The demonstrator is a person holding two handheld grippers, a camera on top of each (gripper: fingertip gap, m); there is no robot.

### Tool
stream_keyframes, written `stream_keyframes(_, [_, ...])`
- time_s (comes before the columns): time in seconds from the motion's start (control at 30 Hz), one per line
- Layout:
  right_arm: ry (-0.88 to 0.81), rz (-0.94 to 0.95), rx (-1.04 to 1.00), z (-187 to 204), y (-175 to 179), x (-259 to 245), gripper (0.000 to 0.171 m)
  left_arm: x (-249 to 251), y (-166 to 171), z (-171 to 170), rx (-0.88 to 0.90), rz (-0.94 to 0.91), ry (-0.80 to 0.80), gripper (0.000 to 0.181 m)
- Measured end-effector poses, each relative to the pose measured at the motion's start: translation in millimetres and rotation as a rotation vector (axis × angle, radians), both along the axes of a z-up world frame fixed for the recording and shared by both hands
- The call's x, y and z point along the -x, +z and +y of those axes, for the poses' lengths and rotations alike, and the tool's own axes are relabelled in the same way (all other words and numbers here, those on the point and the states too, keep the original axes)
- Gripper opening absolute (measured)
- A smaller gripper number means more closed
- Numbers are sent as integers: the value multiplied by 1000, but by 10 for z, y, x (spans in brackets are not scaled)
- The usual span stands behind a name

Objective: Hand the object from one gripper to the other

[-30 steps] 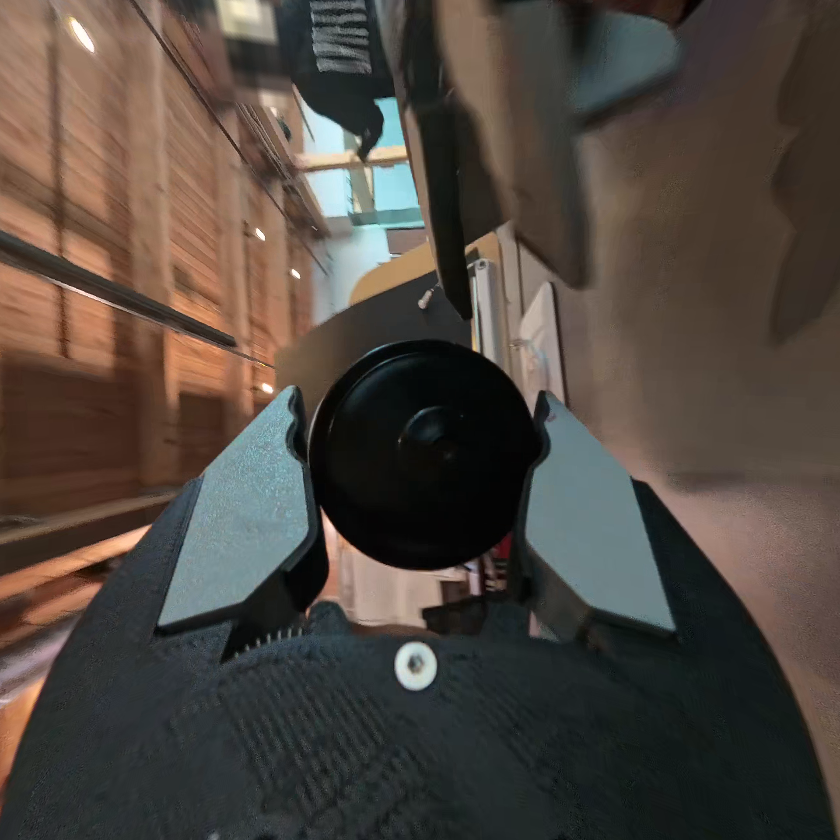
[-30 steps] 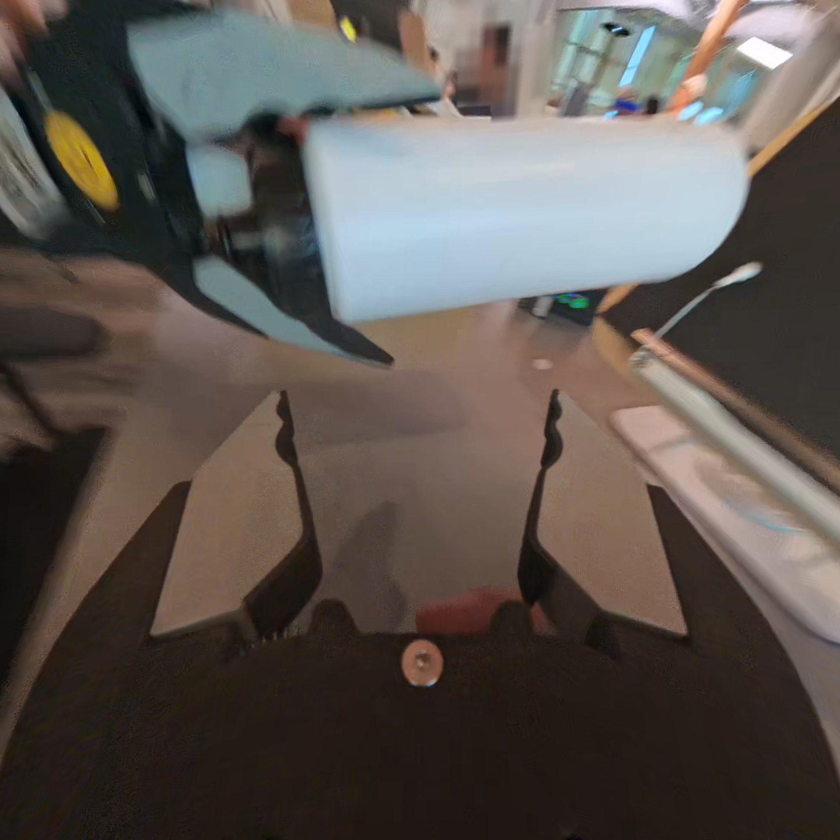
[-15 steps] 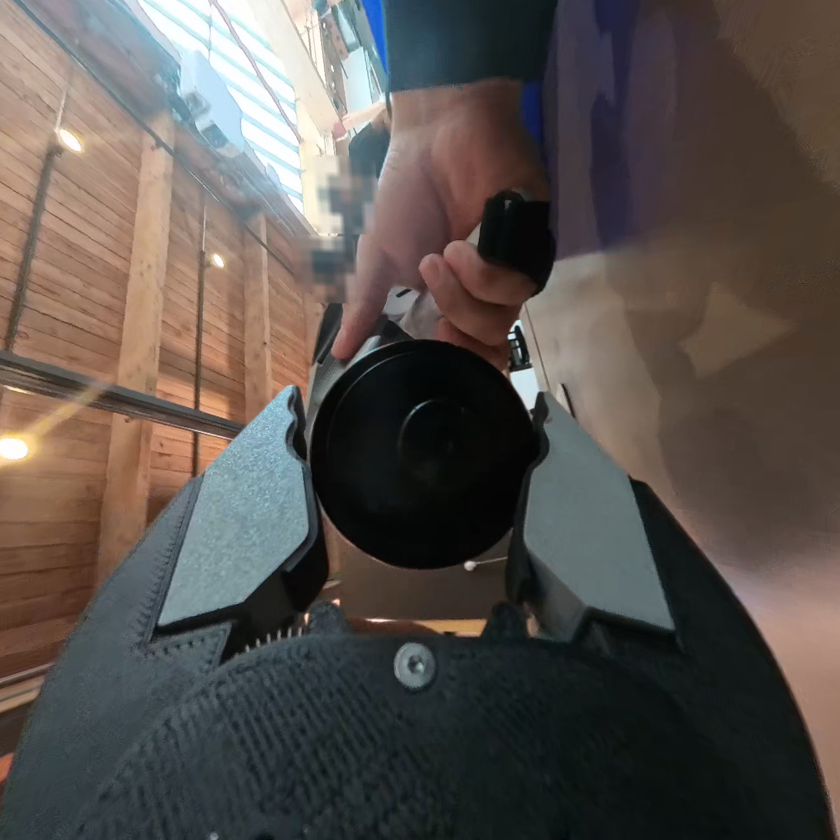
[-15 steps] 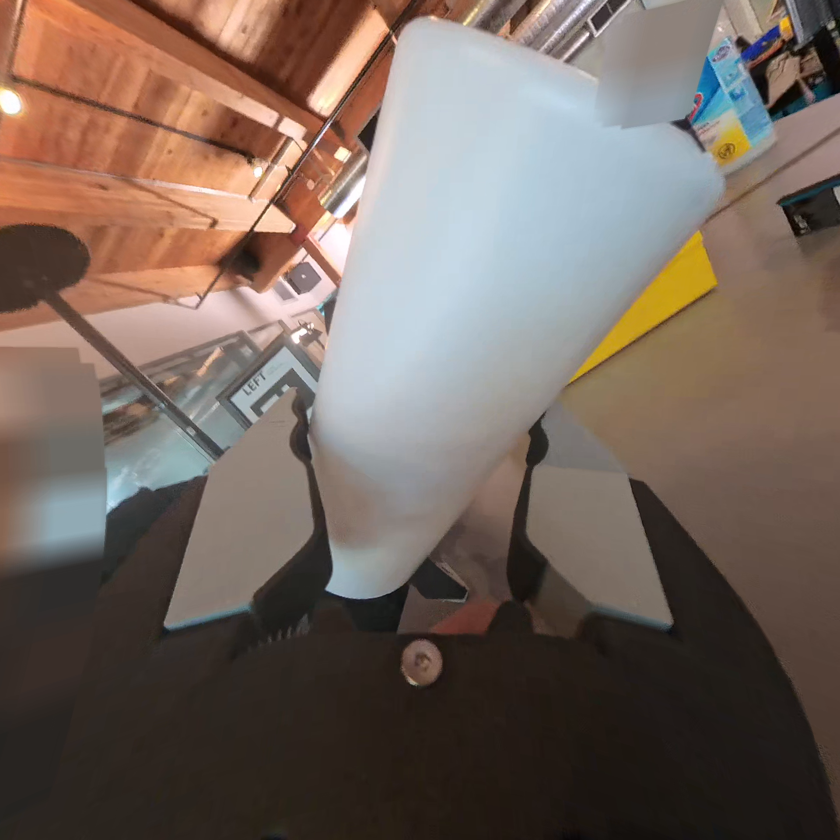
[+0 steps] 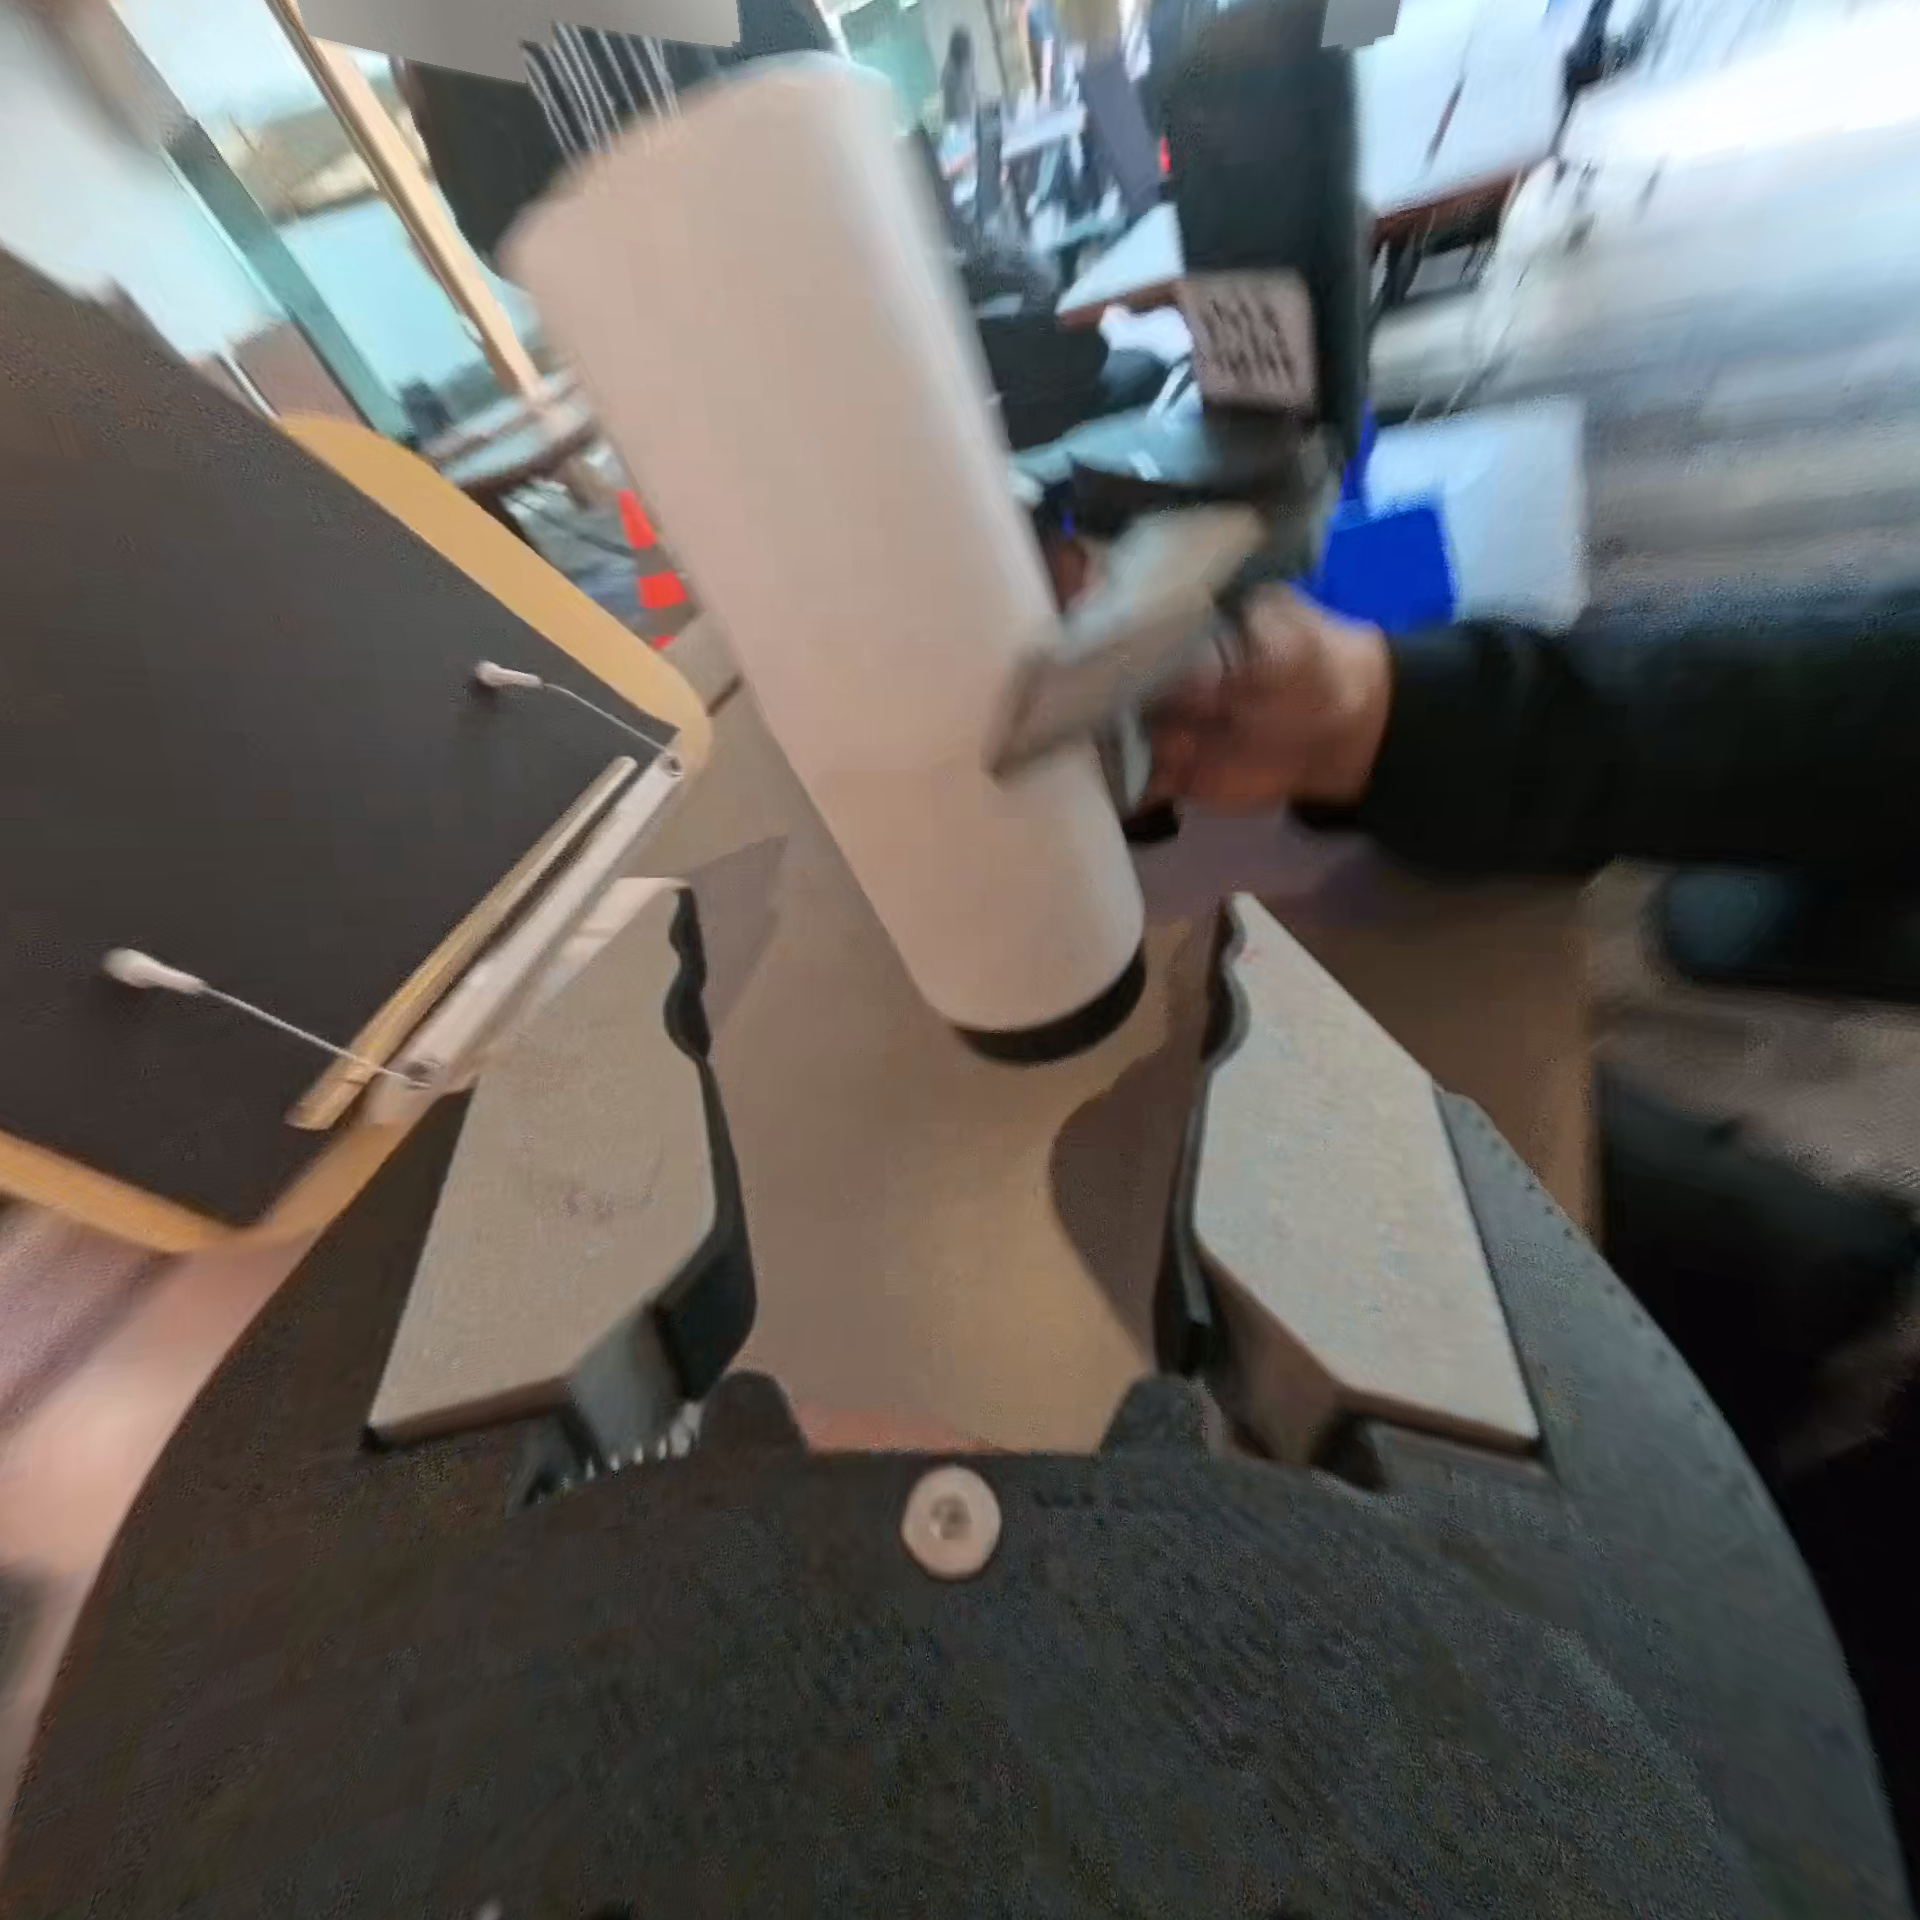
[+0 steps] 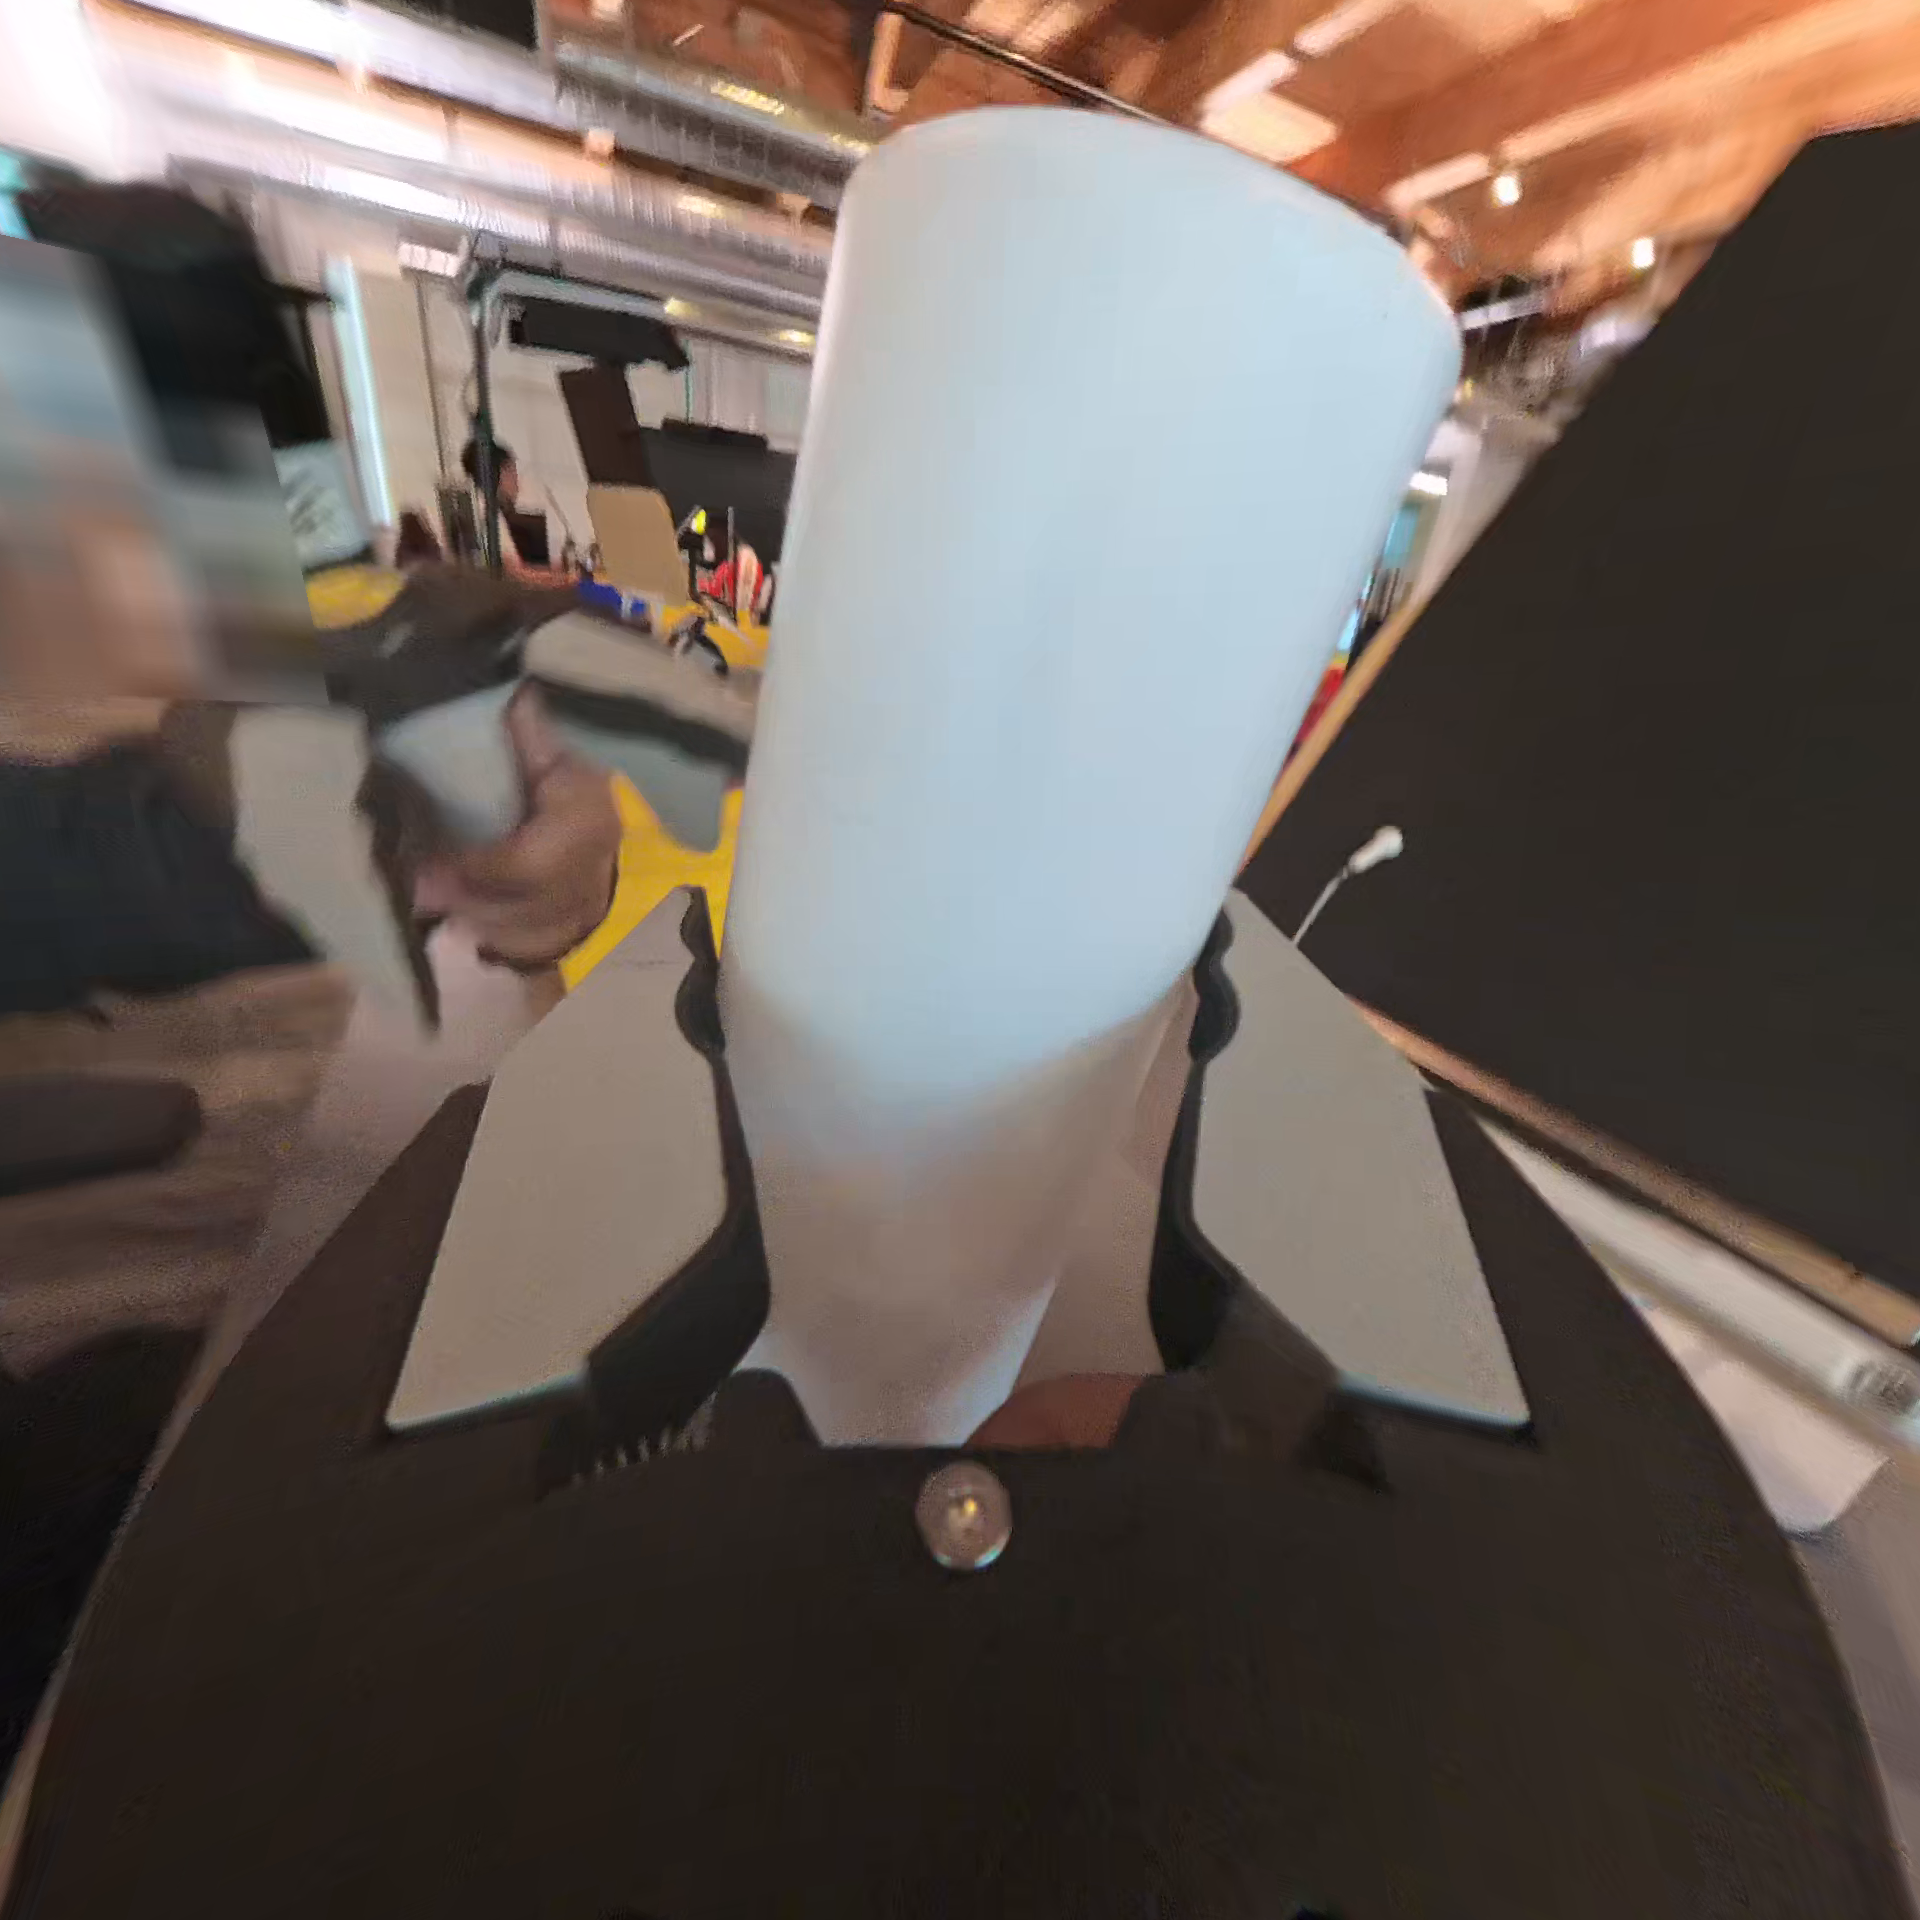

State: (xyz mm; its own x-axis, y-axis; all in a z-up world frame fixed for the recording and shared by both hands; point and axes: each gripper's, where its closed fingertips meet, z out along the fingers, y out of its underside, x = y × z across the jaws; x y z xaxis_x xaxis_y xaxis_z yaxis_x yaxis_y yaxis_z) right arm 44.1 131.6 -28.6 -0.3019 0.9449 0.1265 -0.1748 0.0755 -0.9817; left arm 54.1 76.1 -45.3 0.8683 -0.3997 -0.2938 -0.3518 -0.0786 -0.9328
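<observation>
A white cylinder [image 6: 1070, 623] with a black end cap [image 5: 1049, 1023] is the object. My right gripper [image 6: 951, 945] is shut on its lower body, and the cylinder stands up out of the jaws. In the left wrist view the cylinder [image 5: 831, 499] tilts up to the left, with one of the right gripper's fingers [image 5: 1122, 623] clamped across it. My left gripper [image 5: 956, 935] is open and empty. The cap end hangs just beyond its fingertips without touching them. The left gripper also shows blurred at the left of the right wrist view [image 6: 457, 769].
A black board with a tan rim [image 5: 260, 727] stands close on the left, and on the right in the right wrist view [image 6: 1662, 727]. A grey-brown tabletop [image 5: 914, 1195] lies below. A hand and dark sleeve [image 5: 1558, 748] hold the right gripper. Room clutter lies far behind.
The left gripper held the cylinder by its black end, then let go and drew back. The right gripper closed on the white body and now carries it alone.
</observation>
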Motion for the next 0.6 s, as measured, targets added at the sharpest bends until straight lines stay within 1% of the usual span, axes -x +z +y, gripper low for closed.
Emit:
stream_keyframes(0.07, [7,49,-142,-197,5,-46,91,24,211,-2,64,-231,-73,100])
stream_keyframes(0.1, [14,61,-189,-279,-5,-56,90,6,296,-5,80,-309,-118,99])
stream_keyframes(0.17, [37,56,-250,-411,-56,-53,90,-54,342,13,114,-358,-183,99])
stream_keyframes(0.23, [55,41,-326,-525,-141,-39,90,-173,275,41,138,-313,-228,100])
stream_keyframes(0.27, [53,29,-370,-571,-198,-21,91,-243,213,57,154,-274,-243,98])
stream_keyframes(0.3, [44,12,-414,-606,-262,3,91,-324,140,64,169,-227,-263,92])
stream_keyframes(0.33, [12,-3,-460,-610,-321,33,91,-330,85,112,158,-168,-229,94])
stream_keyframes(0.4, [-43,-9,-534,-565,-383,71,91,-321,13,160,94,3,-183,89])
stream_keyframes(0.47, [-38,-18,-525,-553,-408,69,87,-311,-51,171,57,164,-139,87])
stream_keyframes(0.53, [-27,-22,-511,-556,-422,62,86,-320,-69,155,-27,360,-92,86])
stream_keyframes(0.6, [-48,-37,-524,-517,-470,82,85,-272,-13,137,-127,572,-10,87])
